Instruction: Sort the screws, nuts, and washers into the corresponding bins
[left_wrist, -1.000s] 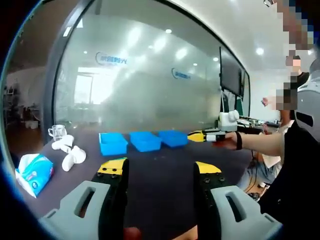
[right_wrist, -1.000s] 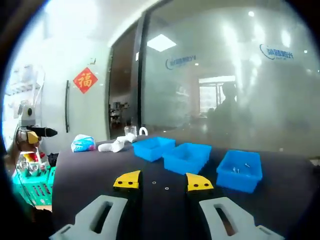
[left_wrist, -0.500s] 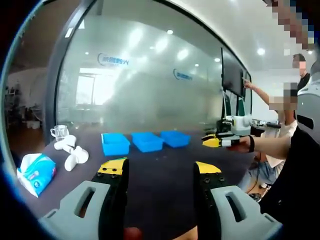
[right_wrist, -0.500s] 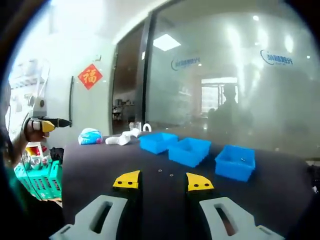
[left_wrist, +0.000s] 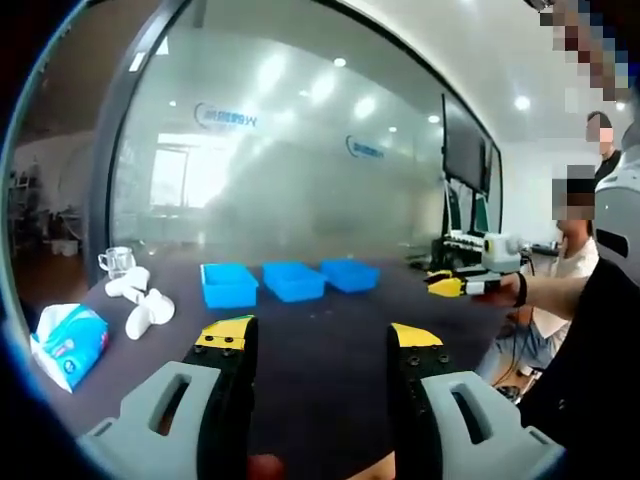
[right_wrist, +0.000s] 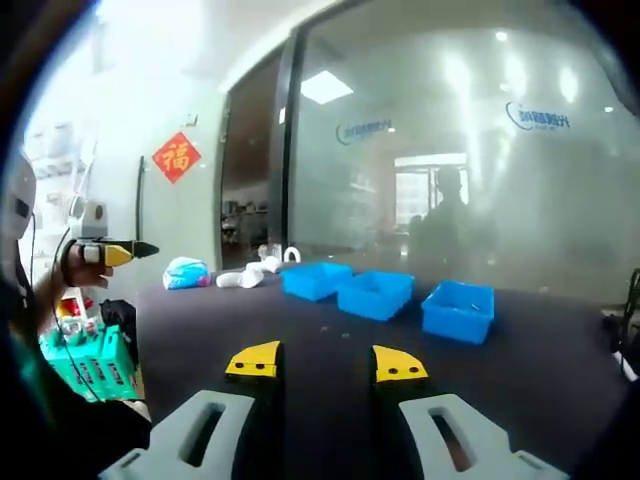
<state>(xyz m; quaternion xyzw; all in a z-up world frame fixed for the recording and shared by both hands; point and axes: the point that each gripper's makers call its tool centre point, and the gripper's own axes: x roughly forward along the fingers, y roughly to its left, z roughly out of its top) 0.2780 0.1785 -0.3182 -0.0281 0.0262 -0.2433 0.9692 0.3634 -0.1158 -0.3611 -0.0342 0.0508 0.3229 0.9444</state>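
Three blue bins (left_wrist: 228, 285) (left_wrist: 293, 281) (left_wrist: 350, 275) stand in a row on the dark table (left_wrist: 320, 310), far from both grippers. My left gripper (left_wrist: 320, 335) is open over the near table with nothing between its yellow-tipped jaws. At the right of the left gripper view, a hand holds my right gripper (left_wrist: 450, 286) above the table edge. In the right gripper view the same bins (right_wrist: 315, 280) (right_wrist: 375, 294) (right_wrist: 458, 310) lie ahead of my right gripper (right_wrist: 327, 362), which is open and holds nothing. Screws, nuts and washers are too small to make out.
A blue tissue pack (left_wrist: 65, 345), white rolled items (left_wrist: 140, 305) and a glass cup (left_wrist: 115, 262) sit at the table's left end. A green basket (right_wrist: 90, 365) stands beside the table. My left gripper (right_wrist: 125, 252) shows at the left. People stand at the right (left_wrist: 590, 250).
The right gripper has drawn back from the bins and moved right in the left gripper view. The bins look smaller and farther in the right gripper view. Both grippers stay open.
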